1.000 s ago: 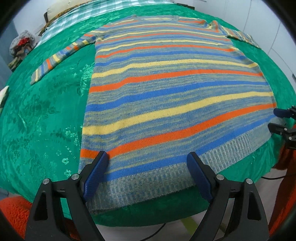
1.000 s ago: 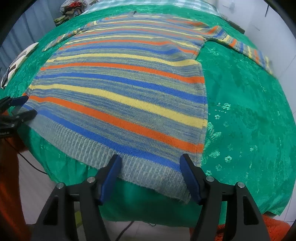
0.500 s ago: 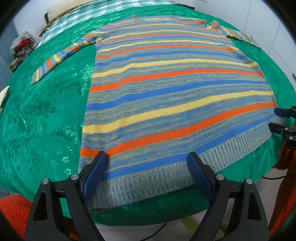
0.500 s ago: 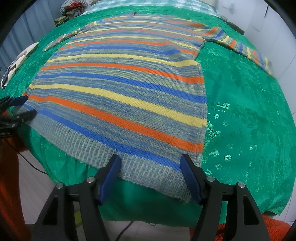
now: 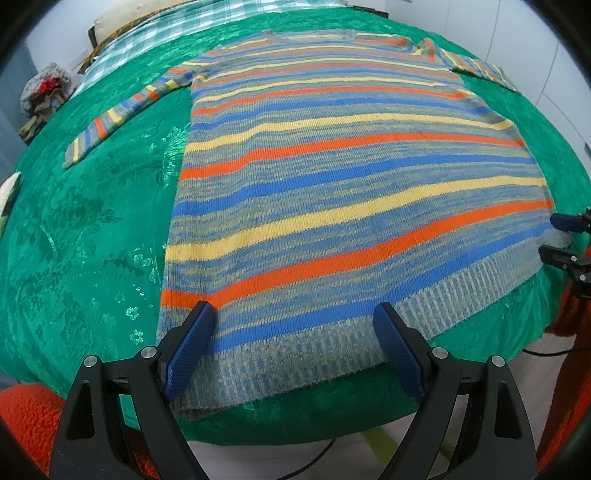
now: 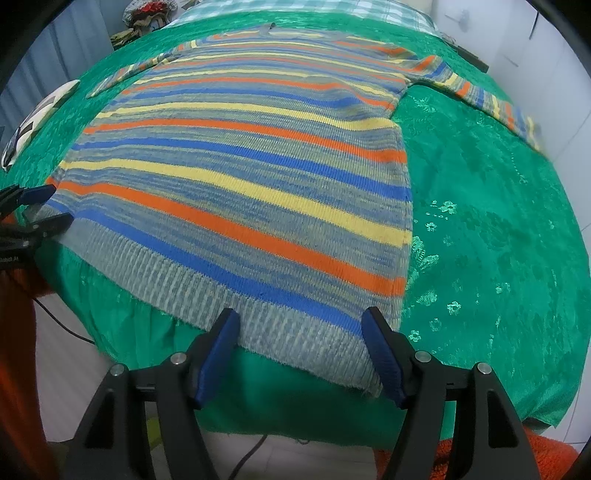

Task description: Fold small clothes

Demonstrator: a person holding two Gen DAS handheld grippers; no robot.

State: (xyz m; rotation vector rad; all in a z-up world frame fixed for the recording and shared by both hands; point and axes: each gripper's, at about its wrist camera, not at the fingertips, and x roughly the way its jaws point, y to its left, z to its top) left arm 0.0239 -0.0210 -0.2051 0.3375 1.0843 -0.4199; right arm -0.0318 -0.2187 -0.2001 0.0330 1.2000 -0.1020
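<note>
Striped sweater (image 5: 332,192) lying flat on the green-covered bed (image 5: 85,240), neck far, ribbed hem (image 5: 314,354) nearest me. I hold the left tool (image 5: 293,328) over the hem's left corner and the right tool (image 6: 301,328) over its right corner; both released, gripping nothing. White cupboards stand beyond the bed.

A glossy green cloth with a woven flower pattern (image 5: 85,236) covers the bench, its near edge hanging over a pale floor (image 6: 66,369) crossed by a thin dark cable (image 6: 70,328). Beyond the far edge lies a green-and-white checked cloth (image 5: 155,33), and at far left a heap of odds and ends (too blurred to name) (image 5: 44,88). White panelled cupboard doors (image 5: 517,40) fill the right, evenly lit.
</note>
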